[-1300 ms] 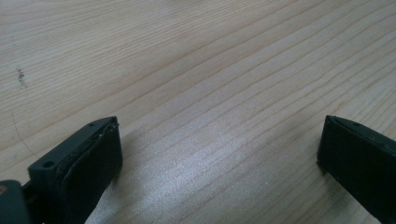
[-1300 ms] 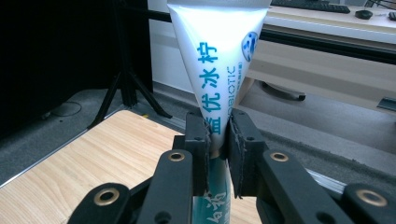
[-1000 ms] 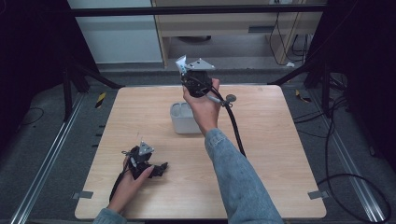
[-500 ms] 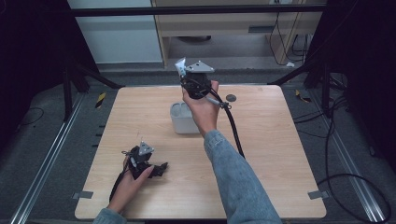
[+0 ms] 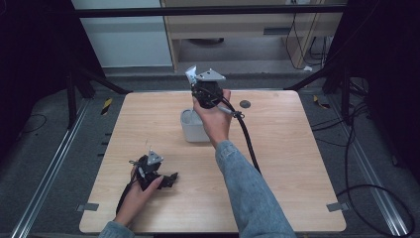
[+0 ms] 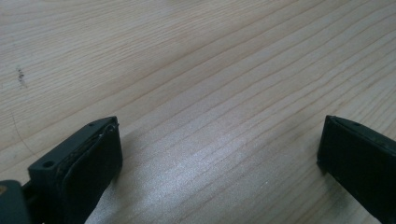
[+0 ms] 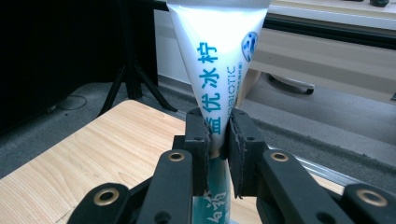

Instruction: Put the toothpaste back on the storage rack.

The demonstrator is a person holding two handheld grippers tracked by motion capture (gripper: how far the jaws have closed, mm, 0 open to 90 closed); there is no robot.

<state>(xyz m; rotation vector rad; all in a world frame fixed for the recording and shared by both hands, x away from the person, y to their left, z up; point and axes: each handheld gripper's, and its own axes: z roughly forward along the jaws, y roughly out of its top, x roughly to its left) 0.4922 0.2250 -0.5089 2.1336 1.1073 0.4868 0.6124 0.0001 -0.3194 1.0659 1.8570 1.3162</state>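
Overhead, the right gripper (image 5: 200, 85) is seen raised above a small white square container (image 5: 194, 127) on the light wooden desk (image 5: 287, 163), clamped on a white squeezable tube with blue lettering (image 5: 190, 75). The container's contents cannot be made out. The left gripper (image 5: 157, 174) is rested on the desk.

Along the left gripper, the jaws are spread wide over bare wood.

Along the right gripper, the tube (image 7: 219, 70) is pinched at its narrow part; for a clean lowering it should be kept upright with the grip firm. Its top is cut off.

Table (image 5: 297, 163) mostly bare — white cup (image 5: 194, 130) mid-table obstructs.
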